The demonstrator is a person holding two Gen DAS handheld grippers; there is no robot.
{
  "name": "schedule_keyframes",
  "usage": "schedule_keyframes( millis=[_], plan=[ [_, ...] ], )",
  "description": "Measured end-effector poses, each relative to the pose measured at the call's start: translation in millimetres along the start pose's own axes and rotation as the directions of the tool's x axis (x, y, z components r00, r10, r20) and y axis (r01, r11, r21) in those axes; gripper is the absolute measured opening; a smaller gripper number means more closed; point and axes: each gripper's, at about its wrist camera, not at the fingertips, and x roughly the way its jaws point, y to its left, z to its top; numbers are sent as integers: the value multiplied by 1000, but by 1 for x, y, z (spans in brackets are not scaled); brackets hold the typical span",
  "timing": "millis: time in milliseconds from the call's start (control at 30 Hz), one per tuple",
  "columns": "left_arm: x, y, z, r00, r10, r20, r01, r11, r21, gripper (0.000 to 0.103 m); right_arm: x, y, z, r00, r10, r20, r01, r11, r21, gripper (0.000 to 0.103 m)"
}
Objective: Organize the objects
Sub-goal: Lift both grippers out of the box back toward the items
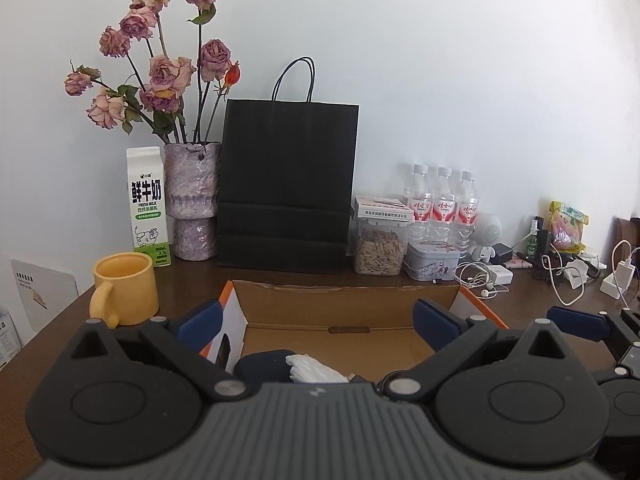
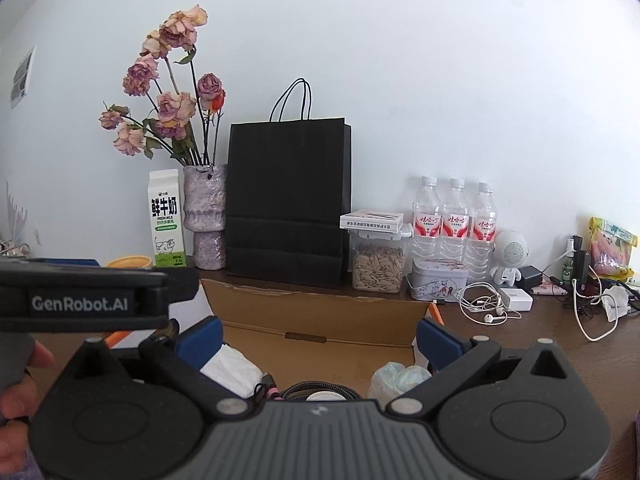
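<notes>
An open cardboard box (image 1: 344,300) (image 2: 316,312) sits on the dark wooden desk right in front of both grippers. Inside it lie a white crumpled tissue (image 1: 314,369) (image 2: 230,370), a dark blue item (image 1: 262,364), a braided cable (image 2: 320,389) and a pale crumpled wrapper (image 2: 400,376). My left gripper (image 1: 320,320) is open over the box with nothing between its blue-padded fingers. My right gripper (image 2: 320,338) is open too, above the box's near side. The left gripper's body (image 2: 84,300) shows at the left of the right wrist view, held by a hand (image 2: 24,384).
Along the wall stand a milk carton (image 1: 147,206), a vase of dried roses (image 1: 192,200), a black paper bag (image 1: 288,184), a jar of seeds (image 1: 380,248), a tin (image 1: 432,260) and three water bottles (image 1: 442,204). A yellow mug (image 1: 124,288) sits left; earphones (image 2: 488,308), chargers and cables clutter the right.
</notes>
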Motion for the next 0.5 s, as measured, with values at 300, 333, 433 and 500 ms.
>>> schedule_keyframes(
  millis=[300,333,433,500],
  plan=[
    [-39,13,-6,1000,19,5,-19,1000,3,103,-41,1,-14,1000,-9,-12,9,1000,-6,103],
    [-42,15,-7,1000,21,2,-21,1000,2,103,-45,2,-16,1000,-10,-14,10,1000,-9,103],
    [-52,21,-11,1000,29,-7,-29,1000,0,103,-57,3,-22,1000,-12,-21,12,1000,-12,103],
    [-58,25,-15,999,34,-14,-34,999,2,103,-65,4,-27,1000,-11,-28,11,1000,-14,103]
  ],
)
